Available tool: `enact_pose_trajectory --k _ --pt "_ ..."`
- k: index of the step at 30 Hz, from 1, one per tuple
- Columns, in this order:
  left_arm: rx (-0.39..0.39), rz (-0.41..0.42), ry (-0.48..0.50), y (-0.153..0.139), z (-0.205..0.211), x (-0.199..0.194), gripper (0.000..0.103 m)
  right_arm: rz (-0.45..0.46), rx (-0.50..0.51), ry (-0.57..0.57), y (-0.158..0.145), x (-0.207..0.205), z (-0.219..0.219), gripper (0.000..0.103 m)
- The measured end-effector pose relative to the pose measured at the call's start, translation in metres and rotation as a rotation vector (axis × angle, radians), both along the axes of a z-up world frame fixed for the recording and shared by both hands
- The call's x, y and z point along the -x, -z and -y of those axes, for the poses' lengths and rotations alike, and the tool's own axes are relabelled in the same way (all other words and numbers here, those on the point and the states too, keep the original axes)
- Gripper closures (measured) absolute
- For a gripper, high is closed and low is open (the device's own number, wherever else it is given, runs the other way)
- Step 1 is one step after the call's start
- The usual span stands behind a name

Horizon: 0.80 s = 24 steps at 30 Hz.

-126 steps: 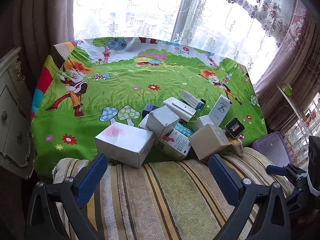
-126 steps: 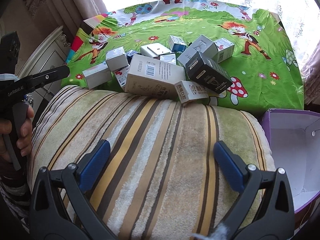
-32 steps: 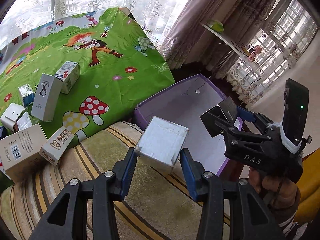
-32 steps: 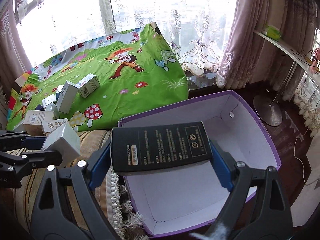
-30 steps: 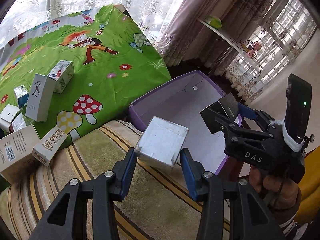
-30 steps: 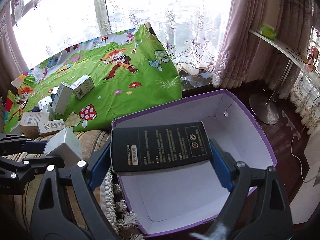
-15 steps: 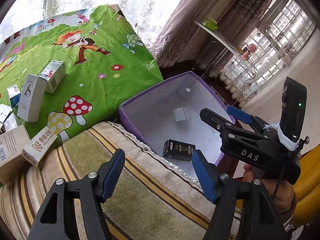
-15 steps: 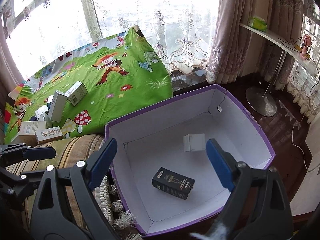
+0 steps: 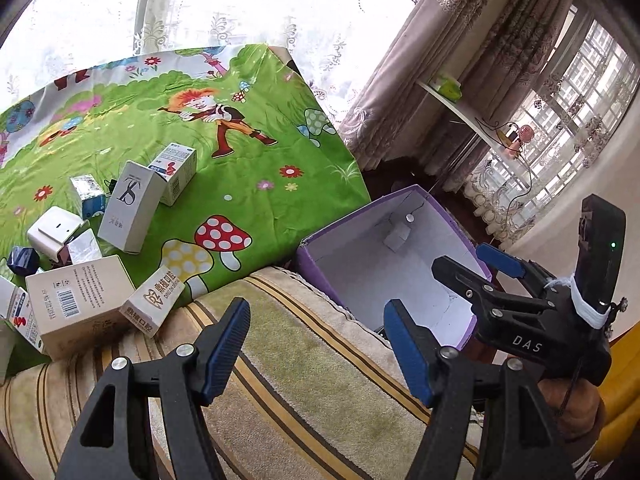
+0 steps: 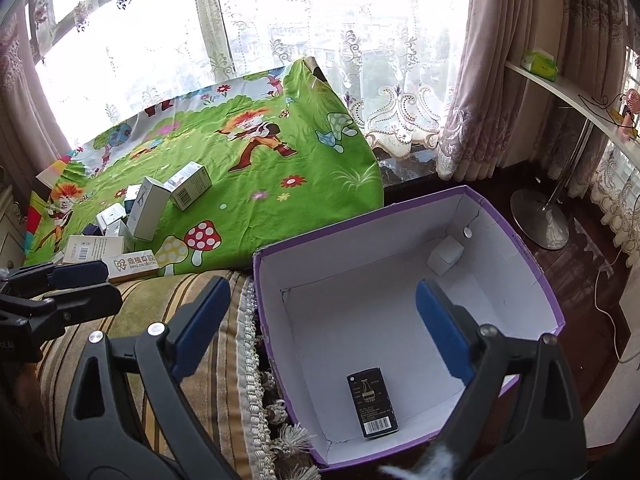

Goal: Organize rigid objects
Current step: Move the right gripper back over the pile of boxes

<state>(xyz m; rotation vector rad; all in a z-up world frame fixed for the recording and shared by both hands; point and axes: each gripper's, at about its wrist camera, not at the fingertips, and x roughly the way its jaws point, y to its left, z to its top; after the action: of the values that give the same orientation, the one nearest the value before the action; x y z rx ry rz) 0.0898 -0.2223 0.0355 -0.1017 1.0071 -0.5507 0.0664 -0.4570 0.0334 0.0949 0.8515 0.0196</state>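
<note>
A purple box with a white inside [image 10: 516,240] [image 9: 320,268] stands on the floor beside the striped cushion. In it lie a black box [image 10: 372,408] near the front and a small white box [image 10: 445,256] [image 9: 397,236] at the far corner. My right gripper [image 10: 320,320] is open and empty above the purple box. My left gripper [image 9: 316,344] is open and empty over the striped cushion [image 9: 288,392]. Several small cartons [image 9: 128,210] [image 10: 150,208] lie on the green cartoon cloth [image 9: 248,176].
A large white carton [image 9: 80,304] and a long narrow carton [image 9: 154,300] lie at the cushion's edge. Curtains, a window and a white shelf [image 10: 568,92] stand behind. A lamp base [image 10: 540,220] sits on the dark floor beyond the purple box.
Both grippers opened. The white box left my left gripper and the black box left my right gripper; both now lie in the purple box. Both grippers have since drawn back slightly.
</note>
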Motion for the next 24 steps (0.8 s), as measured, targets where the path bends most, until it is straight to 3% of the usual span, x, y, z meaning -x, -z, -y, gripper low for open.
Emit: enact_pose_trajectory --k 9,19,24 --pt "0.075 -0.016 -0.149 -0.001 -0.069 -0.002 0.033 0.0 -0.013 -0.096 -0.008 -0.001 -0.035 0.007" --pt "0.146 -0.032 -0.37 0.007 -0.176 0.008 0.031 -0.039 -0.038 -0.251 -0.007 -0.007 -0.097 0.005" --pt "0.166 -0.035 -0.44 0.014 -0.216 0.022 0.028 -0.066 -0.002 -0.329 -0.002 -0.009 -0.131 0.004"
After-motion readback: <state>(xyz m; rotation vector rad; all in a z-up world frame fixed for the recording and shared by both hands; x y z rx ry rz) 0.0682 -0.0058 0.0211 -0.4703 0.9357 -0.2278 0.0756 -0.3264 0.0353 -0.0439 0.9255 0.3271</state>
